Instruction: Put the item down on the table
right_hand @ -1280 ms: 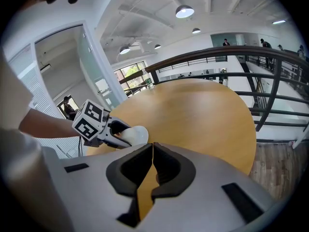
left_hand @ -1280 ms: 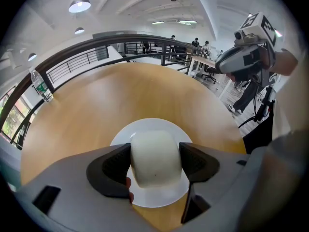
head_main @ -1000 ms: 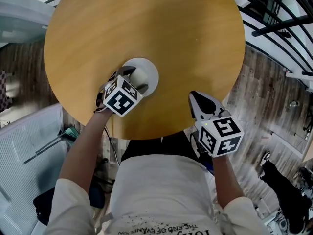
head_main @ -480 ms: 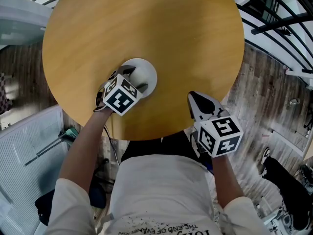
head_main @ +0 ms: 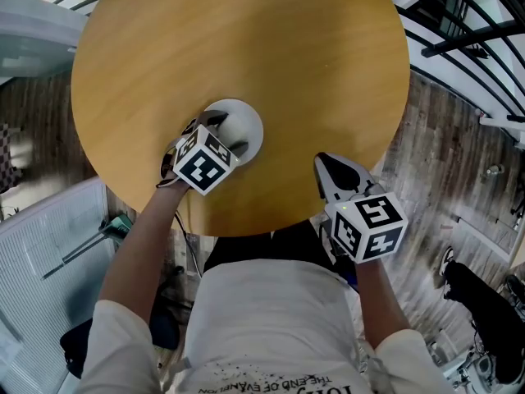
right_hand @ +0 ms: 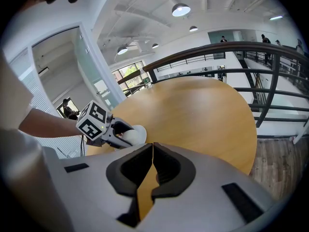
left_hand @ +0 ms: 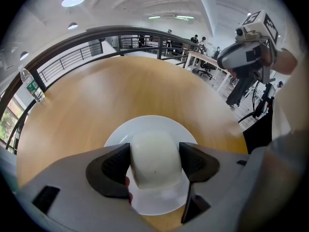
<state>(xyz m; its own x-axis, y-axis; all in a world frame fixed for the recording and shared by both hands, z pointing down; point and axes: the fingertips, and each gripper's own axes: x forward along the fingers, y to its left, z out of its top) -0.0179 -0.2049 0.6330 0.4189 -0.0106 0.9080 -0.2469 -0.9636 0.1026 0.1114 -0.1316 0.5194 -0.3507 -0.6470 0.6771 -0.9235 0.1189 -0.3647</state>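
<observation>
Left gripper view: left gripper [left_hand: 154, 154] has its jaws pinching a white cup [left_hand: 155, 167] that sits on a white saucer [left_hand: 152, 124] on the round wooden table [left_hand: 120, 88]. Right gripper [right_hand: 152, 152] jaws are pressed together with nothing between them, near the table's edge.

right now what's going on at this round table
A person is working with a handheld gripper in each hand at a round wooden table. The left gripper has its jaws closed on a white rounded item, probably a cup, right over a white plate that sits on the table near the person's edge. The item has not been let go. The right gripper is shut and empty, near the table's edge.
</observation>
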